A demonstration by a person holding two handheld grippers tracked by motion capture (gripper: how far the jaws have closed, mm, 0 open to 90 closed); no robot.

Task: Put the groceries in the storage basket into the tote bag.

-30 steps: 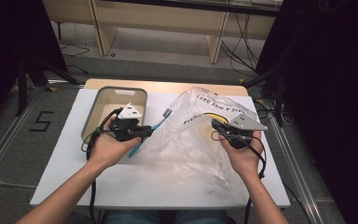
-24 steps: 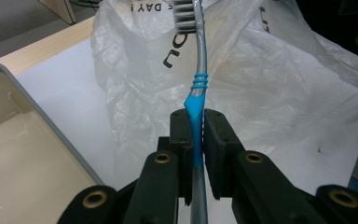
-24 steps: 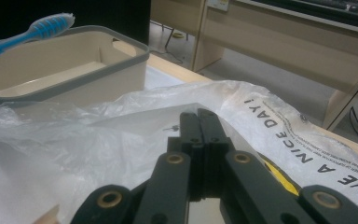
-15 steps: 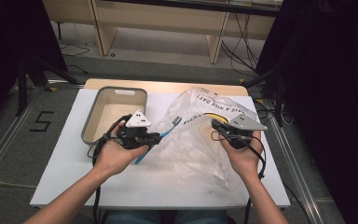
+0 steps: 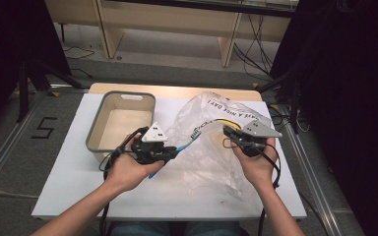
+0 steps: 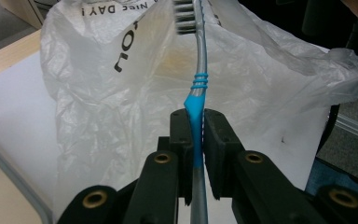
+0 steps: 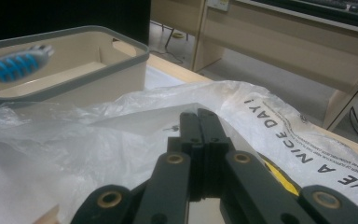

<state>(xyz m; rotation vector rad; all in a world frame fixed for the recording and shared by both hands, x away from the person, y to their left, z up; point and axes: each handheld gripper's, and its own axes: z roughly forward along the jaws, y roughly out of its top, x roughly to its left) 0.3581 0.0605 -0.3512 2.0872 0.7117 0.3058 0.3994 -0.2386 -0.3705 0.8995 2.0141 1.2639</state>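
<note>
the left tool point(image 5: 173, 153) is clamped on a blue and grey toothbrush point(image 5: 184, 145), gripping it on the blue part of the handle. in the left gripper view the 2 black jaws press on the handle from both sides, and the toothbrush point(image 6: 198, 93) runs up and away from them, with its bristled head at the top edge, in front of the plastic bag point(image 6: 121, 93). in the high view the toothbrush slants from lower left to upper right, above the white counter point(image 5: 69, 172), its head reaching the left edge of the bag point(image 5: 211, 142) and its tail sticking out below the hand.

the right tool point(image 5: 228, 132) is closed on the clear plastic bag near its top right part; in the right gripper view its jaws stand together with the thin film pinched between them, and the bag point(image 7: 121, 135) spreads out ahead in crumpled folds. the bag bears black print and something yellow shows through it beside the right tool.

a beige tub point(image 5: 109, 142) with a grey rim sits on the counter just left of the left hand, open side up. in the right gripper view the blurred blue bristles of the toothbrush point(image 7: 16, 65) show in front of that tub point(image 7: 121, 70).
</note>
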